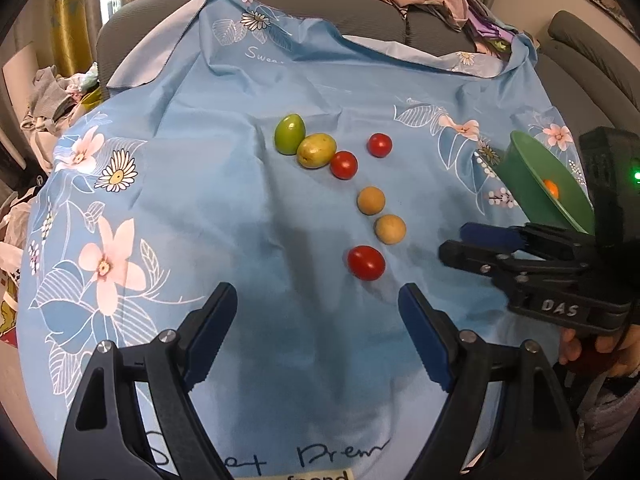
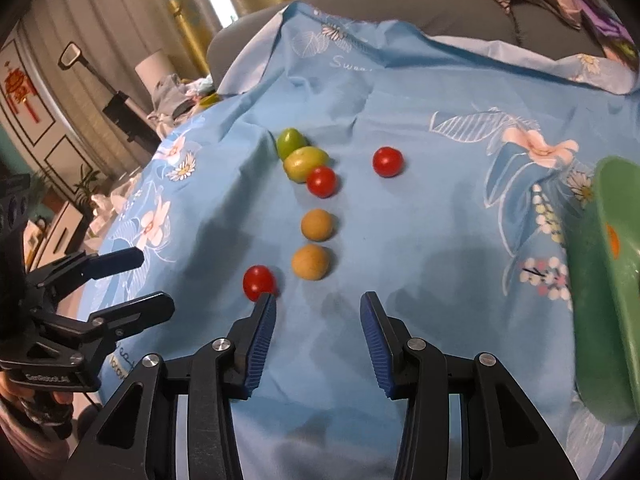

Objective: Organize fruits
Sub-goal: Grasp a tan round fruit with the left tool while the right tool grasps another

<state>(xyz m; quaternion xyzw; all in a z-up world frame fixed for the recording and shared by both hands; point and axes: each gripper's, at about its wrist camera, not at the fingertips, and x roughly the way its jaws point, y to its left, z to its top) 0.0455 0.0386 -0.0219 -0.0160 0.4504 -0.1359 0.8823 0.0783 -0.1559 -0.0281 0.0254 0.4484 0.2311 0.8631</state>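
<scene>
One small orange fruit (image 1: pixel 551 189) sits in the green plastic bowl (image 1: pixel 532 168), seven round fruits still loose on the blue floral cloth (image 1: pixel 240 208), while the left tool (image 1: pixel 316 332) and right tool (image 2: pixel 318 330) are both released and empty

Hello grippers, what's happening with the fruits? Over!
Left gripper and right gripper open, empty. Seven fruits on blue cloth; one orange fruit in green bowl. Nothing blocking.

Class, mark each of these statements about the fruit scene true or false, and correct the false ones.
1. Three red tomatoes lie on the blue cloth. True.
2. The green bowl is empty. False: an orange fruit sits inside it.
3. The left tongs grip a tomato. False: they are open, holding nothing.
4. The green fruit touches the yellow-green fruit. True.
5. The right tongs are open. True.
</scene>
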